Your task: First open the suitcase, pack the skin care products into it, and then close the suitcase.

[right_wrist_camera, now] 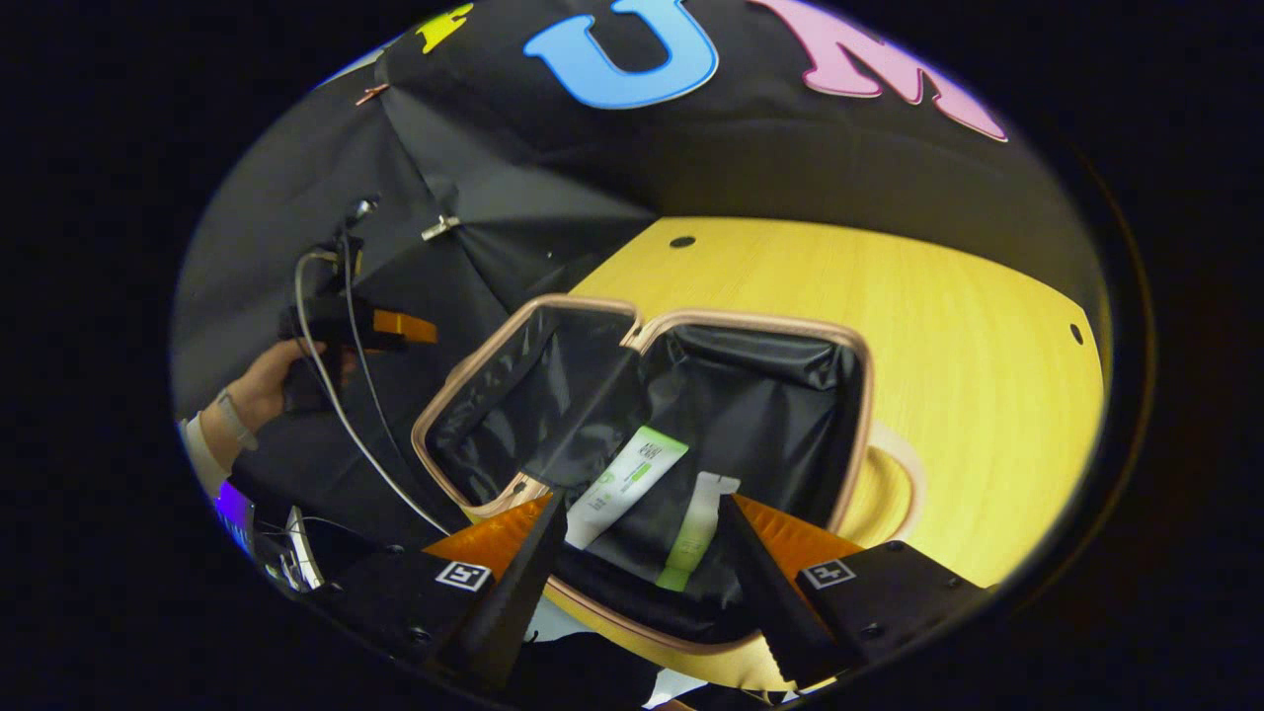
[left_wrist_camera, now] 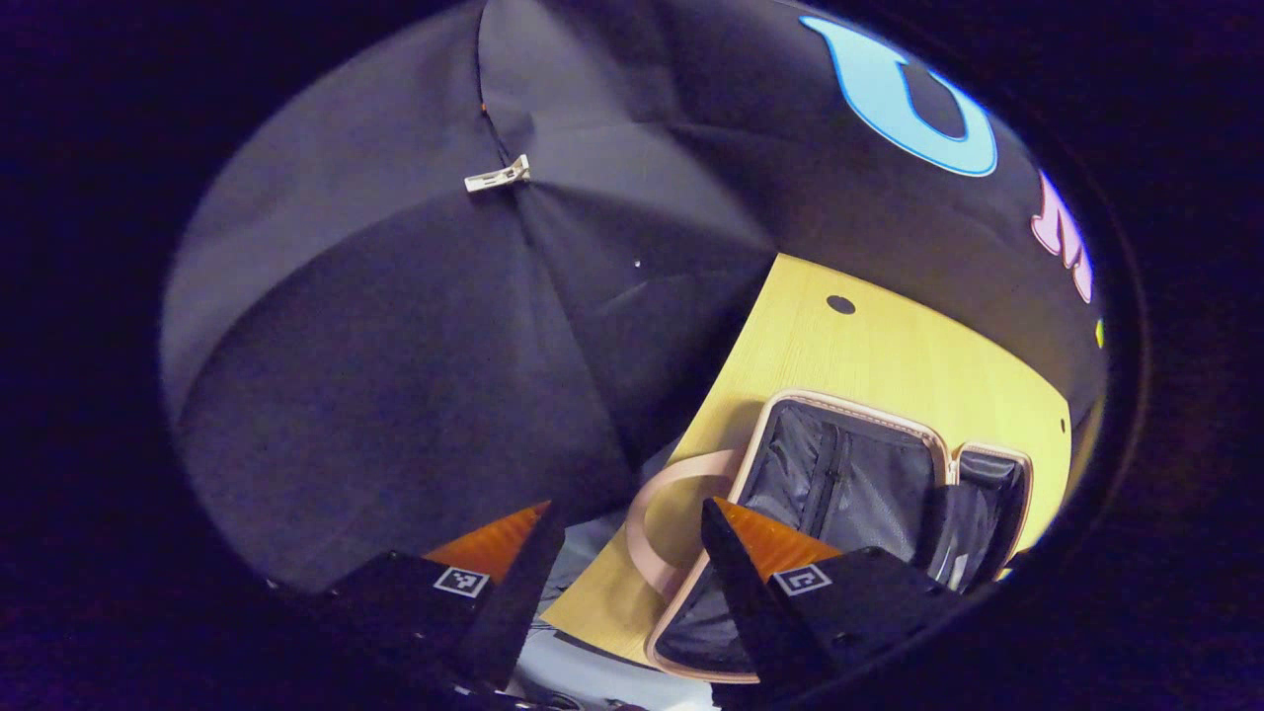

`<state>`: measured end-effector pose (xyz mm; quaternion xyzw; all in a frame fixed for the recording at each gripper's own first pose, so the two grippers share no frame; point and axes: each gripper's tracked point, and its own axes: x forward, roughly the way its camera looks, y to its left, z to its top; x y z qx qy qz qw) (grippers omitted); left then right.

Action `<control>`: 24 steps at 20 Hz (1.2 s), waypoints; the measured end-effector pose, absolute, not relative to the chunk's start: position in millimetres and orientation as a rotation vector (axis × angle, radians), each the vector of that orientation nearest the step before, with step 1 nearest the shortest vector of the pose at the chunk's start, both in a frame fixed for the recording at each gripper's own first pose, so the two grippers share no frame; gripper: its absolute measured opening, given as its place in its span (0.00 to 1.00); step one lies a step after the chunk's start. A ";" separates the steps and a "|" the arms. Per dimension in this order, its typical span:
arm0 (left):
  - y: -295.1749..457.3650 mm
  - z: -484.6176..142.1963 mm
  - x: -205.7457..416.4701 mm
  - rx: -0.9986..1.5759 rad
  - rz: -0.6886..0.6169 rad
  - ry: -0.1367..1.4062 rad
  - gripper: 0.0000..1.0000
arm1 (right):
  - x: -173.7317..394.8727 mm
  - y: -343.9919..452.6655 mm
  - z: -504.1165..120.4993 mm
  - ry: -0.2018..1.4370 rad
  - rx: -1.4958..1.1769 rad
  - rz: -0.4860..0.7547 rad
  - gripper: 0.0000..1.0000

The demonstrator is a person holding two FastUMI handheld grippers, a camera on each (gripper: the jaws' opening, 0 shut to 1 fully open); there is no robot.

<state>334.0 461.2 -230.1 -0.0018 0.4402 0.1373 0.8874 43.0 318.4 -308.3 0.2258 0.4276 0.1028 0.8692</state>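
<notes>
Hovering open and empty over the open suitcase (right_wrist_camera: 691,326) holding two tubes (right_wrist_camera: 632,484), the right gripper (right_wrist_camera: 642,553) is poised for closing; left gripper (left_wrist_camera: 632,563) open; swing the lid (right_wrist_camera: 523,395) over squarely.

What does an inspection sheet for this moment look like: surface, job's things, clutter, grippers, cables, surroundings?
Surface: yellow wooden table, with small dark holes.
Job's things: suitcase lies open on the table; two skin care tubes rest on the dark lining of one half.
Clutter: nothing seen.
Grippers: right gripper open above the suitcase, holding nothing; left gripper open, empty, off the table's edge.
Cables: a light cable hangs from the left gripper.
Surroundings: black cloth wall, pinned with a clip.
</notes>
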 end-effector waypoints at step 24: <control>345.3 -97.9 375.8 0.048 -0.129 0.792 0.11 | 0.3 223.7 -253.8 0.708 0.471 0.013 0.97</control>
